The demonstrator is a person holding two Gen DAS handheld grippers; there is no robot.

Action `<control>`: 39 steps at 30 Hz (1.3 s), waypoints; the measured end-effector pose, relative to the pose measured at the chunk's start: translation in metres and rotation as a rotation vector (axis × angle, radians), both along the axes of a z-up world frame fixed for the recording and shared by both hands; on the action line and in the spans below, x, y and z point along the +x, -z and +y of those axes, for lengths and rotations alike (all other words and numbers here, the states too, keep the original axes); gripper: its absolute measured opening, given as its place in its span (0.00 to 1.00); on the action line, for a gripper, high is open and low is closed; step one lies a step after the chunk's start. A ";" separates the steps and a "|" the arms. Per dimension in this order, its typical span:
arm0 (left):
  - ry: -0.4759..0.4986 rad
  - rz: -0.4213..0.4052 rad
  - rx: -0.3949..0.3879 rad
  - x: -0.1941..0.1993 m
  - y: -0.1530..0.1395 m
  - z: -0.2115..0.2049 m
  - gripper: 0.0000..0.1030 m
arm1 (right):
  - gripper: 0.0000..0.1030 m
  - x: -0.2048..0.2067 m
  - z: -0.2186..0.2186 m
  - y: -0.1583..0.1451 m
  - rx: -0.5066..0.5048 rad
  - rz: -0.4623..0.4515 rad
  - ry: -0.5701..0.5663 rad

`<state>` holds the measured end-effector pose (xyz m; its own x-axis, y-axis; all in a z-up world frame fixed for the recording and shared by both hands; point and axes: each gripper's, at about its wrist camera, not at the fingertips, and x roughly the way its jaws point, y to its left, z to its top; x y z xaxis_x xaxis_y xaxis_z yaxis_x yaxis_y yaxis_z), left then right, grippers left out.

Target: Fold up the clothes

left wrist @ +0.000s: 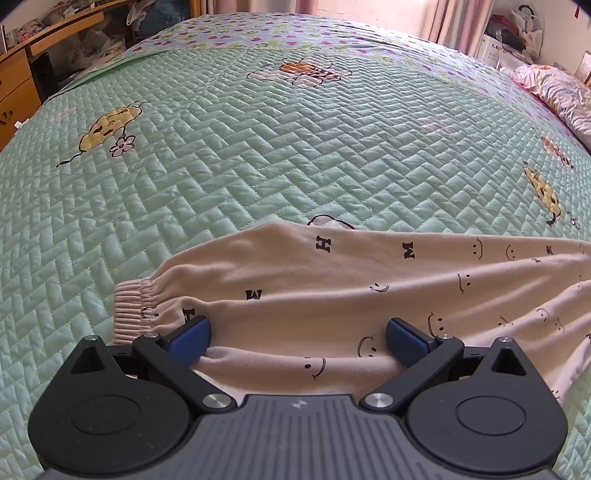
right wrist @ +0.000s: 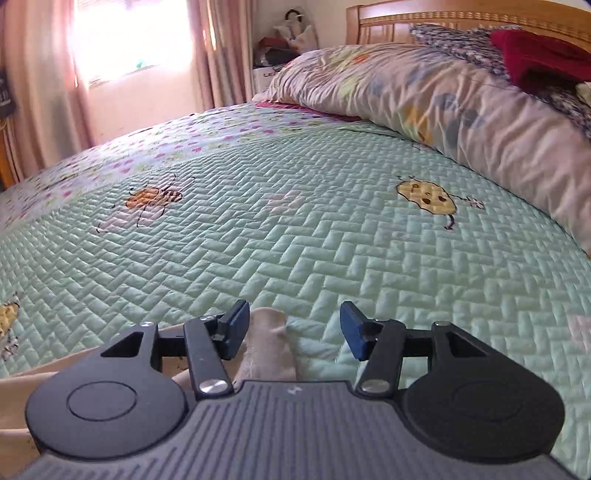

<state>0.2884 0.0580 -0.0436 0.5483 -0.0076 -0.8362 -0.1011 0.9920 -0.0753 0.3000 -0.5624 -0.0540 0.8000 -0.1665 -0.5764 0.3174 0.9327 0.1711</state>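
Beige smiley-print trousers (left wrist: 332, 295) lie crosswise on the bed (left wrist: 221, 166), cuff (left wrist: 129, 306) leftward. Left gripper (left wrist: 298, 341) and right gripper (right wrist: 291, 328) jaws gape wide; only the right view shows the pillow (right wrist: 443, 103).

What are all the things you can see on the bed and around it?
Trousers: one pair, cream with black smileys and letters, lying on the near part of the quilt.
Quilt: one, mint green with bee and cookie pictures, covering the bed.
Duvet: one, pale patterned, bunched along the head end.
Red cloth: one, dark red, on top by the headboard.
Headboard: one, wooden, behind the duvet.
Curtains: pink, at the window.
Desk: one, wooden, left of the bed.
Left gripper: open, blue pads either side of trouser fabric.
Right gripper: open, over a cream fabric tip.
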 end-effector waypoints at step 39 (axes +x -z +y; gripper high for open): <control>0.406 0.121 -0.430 -0.002 0.011 -0.193 0.80 | 0.28 -0.046 0.200 0.005 0.087 0.367 -0.749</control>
<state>0.2869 -0.1348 -0.0546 0.3321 -0.5481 -0.7676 0.2470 0.8360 -0.4901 0.2537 -0.3627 -0.0595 0.4405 0.3920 -0.8077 -0.3317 0.9070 0.2593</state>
